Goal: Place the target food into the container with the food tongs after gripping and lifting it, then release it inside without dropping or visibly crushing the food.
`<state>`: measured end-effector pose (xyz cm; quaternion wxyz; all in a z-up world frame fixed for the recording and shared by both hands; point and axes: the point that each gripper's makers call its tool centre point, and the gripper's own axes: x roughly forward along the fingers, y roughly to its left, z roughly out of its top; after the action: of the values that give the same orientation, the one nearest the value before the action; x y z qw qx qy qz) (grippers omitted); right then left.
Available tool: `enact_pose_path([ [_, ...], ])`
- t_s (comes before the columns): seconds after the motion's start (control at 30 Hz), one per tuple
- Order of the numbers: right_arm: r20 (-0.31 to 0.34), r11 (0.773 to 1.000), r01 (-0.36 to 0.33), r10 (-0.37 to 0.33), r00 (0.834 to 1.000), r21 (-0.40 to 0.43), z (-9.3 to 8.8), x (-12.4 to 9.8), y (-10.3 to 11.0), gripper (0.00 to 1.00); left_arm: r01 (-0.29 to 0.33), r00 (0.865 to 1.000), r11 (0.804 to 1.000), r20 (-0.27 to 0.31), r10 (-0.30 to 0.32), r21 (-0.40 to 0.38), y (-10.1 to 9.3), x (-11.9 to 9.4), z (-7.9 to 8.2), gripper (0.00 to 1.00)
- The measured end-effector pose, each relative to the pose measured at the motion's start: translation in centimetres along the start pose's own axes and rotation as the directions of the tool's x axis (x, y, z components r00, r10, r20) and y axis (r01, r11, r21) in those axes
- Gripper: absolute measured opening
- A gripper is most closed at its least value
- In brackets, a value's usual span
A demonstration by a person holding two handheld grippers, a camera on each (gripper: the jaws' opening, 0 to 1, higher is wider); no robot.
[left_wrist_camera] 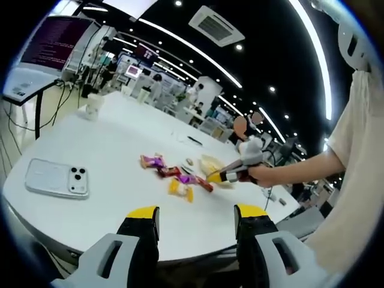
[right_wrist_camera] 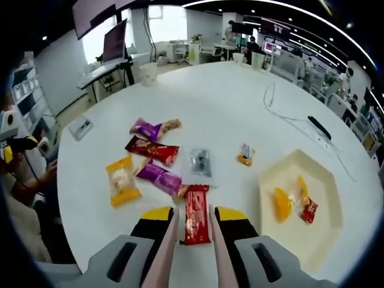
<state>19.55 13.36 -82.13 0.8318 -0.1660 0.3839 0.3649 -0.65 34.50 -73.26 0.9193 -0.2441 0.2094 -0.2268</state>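
1. The red snack packet point(right_wrist_camera: 196, 214) lies flat on the white table point(right_wrist_camera: 240, 102), lengthwise between the two pinkish arms of the food tongs point(right_wrist_camera: 191, 252) that my right gripper point(right_wrist_camera: 192, 217) carries. The tong arms flank its long edges; whether they already press it I cannot tell. My right jaws are closed against the tongs' outer sides.
2. I judge the packet light, thin and slippery in its glossy wrapper, with soft contents that would crush under a hard squeeze. The best hold looks to be across the middle of its long sides, lightly.
3. The pale hexagonal tray point(right_wrist_camera: 327, 180) sits just beside it on the view's right, already holding an orange packet point(right_wrist_camera: 281, 204) and a small red one point(right_wrist_camera: 309, 211). Its bare upper half offers room.
4. The path to the tray looks open; its low rim must be cleared by lifting first.
5. On the other side crowd a purple packet point(right_wrist_camera: 159, 177), a yellow packet point(right_wrist_camera: 122, 180) and a clear packet point(right_wrist_camera: 200, 162), so a sideways sweep would disturb them.
6. My left gripper point(left_wrist_camera: 195, 217) hangs off the near table edge, jaws apart and holding nothing, near a phone point(left_wrist_camera: 57, 178).
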Motion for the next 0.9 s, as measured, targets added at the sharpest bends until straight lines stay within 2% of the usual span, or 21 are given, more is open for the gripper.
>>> enact_pose_path([
  [0.9,-0.024,1.0,-0.012,0.013,1.0,0.018,-0.9,1.1,-0.4,0.25,-0.005,1.0,1.0,-0.021,0.005,-0.009,0.3,-0.1,-1.0,0.49],
])
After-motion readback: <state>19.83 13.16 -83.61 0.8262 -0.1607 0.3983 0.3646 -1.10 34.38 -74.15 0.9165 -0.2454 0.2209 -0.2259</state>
